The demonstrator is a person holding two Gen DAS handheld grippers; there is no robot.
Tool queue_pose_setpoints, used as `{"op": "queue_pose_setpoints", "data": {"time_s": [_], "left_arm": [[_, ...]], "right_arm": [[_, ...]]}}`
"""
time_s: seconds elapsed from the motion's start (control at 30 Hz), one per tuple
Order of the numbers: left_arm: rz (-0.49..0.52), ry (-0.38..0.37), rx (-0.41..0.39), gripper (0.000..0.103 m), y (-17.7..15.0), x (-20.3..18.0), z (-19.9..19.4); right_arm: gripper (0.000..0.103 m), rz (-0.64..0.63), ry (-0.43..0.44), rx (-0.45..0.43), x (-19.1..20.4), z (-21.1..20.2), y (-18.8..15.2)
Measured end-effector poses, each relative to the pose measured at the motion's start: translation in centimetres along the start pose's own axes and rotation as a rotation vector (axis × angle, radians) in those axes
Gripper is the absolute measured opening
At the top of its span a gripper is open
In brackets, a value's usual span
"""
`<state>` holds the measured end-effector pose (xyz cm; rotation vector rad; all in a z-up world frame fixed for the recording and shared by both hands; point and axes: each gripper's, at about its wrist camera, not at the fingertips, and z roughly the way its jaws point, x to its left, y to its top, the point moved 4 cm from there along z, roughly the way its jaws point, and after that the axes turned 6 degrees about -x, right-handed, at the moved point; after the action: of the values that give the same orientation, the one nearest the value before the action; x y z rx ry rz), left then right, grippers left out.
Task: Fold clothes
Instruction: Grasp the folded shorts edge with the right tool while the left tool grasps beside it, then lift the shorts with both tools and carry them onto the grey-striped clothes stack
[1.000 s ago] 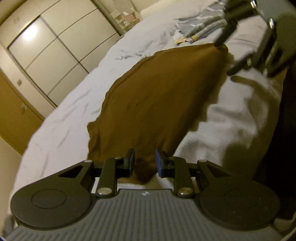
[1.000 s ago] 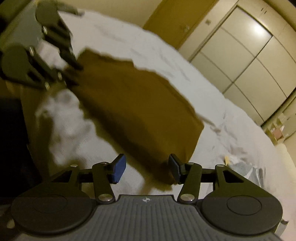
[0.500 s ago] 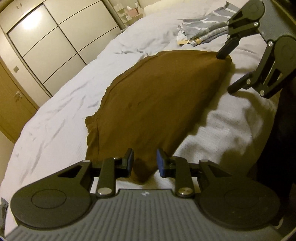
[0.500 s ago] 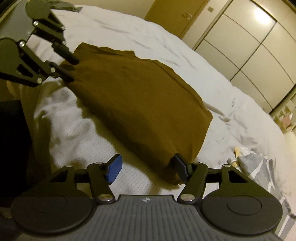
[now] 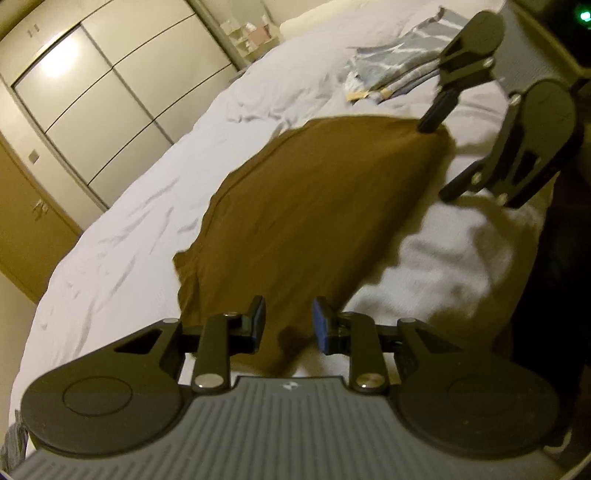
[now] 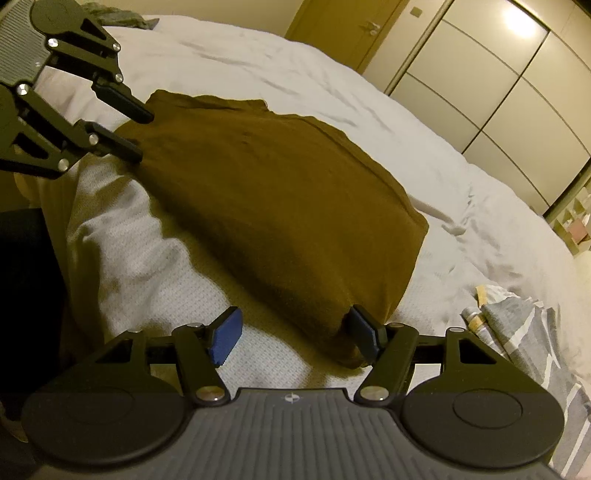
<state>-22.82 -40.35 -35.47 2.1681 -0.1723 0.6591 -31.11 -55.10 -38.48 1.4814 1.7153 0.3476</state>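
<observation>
Two claws gape at the near corners of the brown garment, left claw and right claw gripping nothing.

A folded garment lies on the bed, between 2 hand-held grippers, a clothes pile beside it.

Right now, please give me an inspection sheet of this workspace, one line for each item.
Surface: white bed sheet, wrinkled.
Job's things: brown garment lying flat on the bed.
Clutter: grey striped cloth beyond the garment; shelf with small items by the wall.
Grippers: left gripper open over one near corner; right gripper open at the other corner.
Cables: nothing seen.
Surroundings: sliding wardrobe doors, wooden door.
</observation>
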Motion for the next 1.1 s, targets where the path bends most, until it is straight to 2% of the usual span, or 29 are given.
{"op": "queue_pose_setpoints", "data": {"time_s": [0.03,0.1,0.4,0.53,0.63,0.7,0.87,1.03,1.1], "left_arm": [[0.019,-0.008,-0.008,0.032,0.2,-0.5,0.0],[0.072,-0.017,-0.015,0.043,0.5,-1.6,0.2],[0.297,0.014,-0.009,0.049,0.4,-4.9,2.8],[0.381,0.063,-0.007,0.051,-0.2,-4.9,3.9],[0.408,0.108,0.003,0.052,-1.1,-3.9,4.3],[0.425,0.138,0.009,0.052,-1.7,-3.2,4.6],[0.481,0.158,0.000,0.051,-2.1,-3.3,5.2],[0.504,0.199,-0.005,0.051,-1.6,-2.7,6.6],[0.494,0.195,0.008,0.036,-1.6,-1.9,7.0]], "right_arm": [[0.068,0.004,0.003,0.000,-0.1,0.1,0.0],[0.069,0.013,0.008,0.001,-0.2,0.2,0.1],[0.073,0.056,0.032,0.004,-0.7,0.4,0.1],[0.073,0.021,-0.013,-0.016,-0.3,0.1,0.4],[0.073,-0.137,-0.107,-0.045,0.9,-0.3,0.1],[0.073,-0.300,-0.197,-0.054,1.8,-0.3,-0.7],[0.066,-0.598,-0.311,-0.076,3.9,1.2,-2.5],[0.061,-0.636,-0.319,-0.110,3.6,2.6,-1.5],[0.054,-0.638,-0.308,-0.108,3.1,3.1,-1.3]]}}
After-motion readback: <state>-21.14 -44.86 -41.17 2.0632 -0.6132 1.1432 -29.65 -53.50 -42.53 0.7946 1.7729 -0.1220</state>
